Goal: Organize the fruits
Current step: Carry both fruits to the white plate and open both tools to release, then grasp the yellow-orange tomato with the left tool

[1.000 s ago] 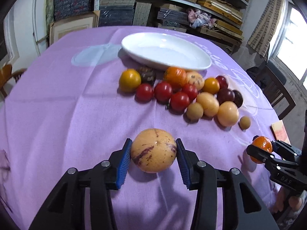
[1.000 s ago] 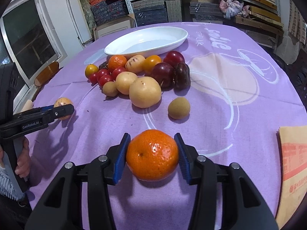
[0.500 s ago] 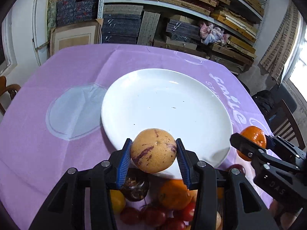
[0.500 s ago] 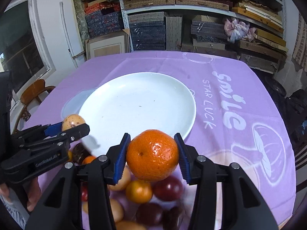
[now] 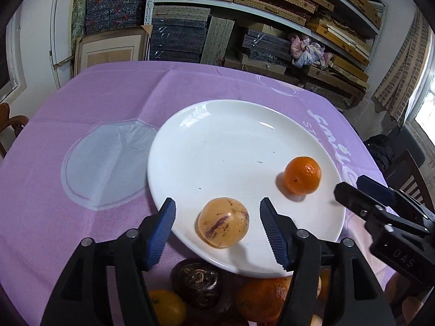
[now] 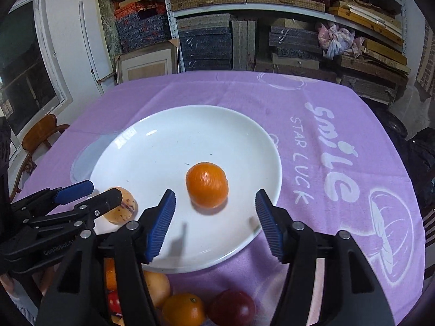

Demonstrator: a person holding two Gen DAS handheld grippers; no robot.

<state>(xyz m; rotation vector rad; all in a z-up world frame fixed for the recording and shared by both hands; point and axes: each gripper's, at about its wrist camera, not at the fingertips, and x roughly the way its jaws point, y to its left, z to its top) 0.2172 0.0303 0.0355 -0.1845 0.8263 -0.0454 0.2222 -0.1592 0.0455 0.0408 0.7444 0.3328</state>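
Both claws are seen spread wide, with nothing pinched between their blue ribbed pads. Left claw [image 5: 217,228] is held low over the near rim of the white plate [image 5: 231,141], and a pale yellow fruit streaked with purple [image 5: 223,226] is seen lying on the plate between its fingers, apart from either pad. Right claw [image 6: 214,217] is held over the near part of the same plate, and an orange tangerine [image 6: 207,188] is seen resting on the plate just ahead of the gap between its fingers, touched by neither; its outline is slightly blurred. In the left wrist view the tangerine lies to the right of the streaked fruit, well apart from it, with the tip of the right claw near it at the plate's right edge. The plate is set on a surface covered by a purple cloth [image 5: 81,108] printed in white. Near the cameras, off the plate, a dark brown fruit [image 5: 197,282], an orange [image 5: 261,298], a yellow-orange fruit [image 5: 165,308] and a dark red fruit [image 6: 232,308] are seen lying on the cloth. Stacked boxes on shelves [image 6: 244,0] are seen behind.
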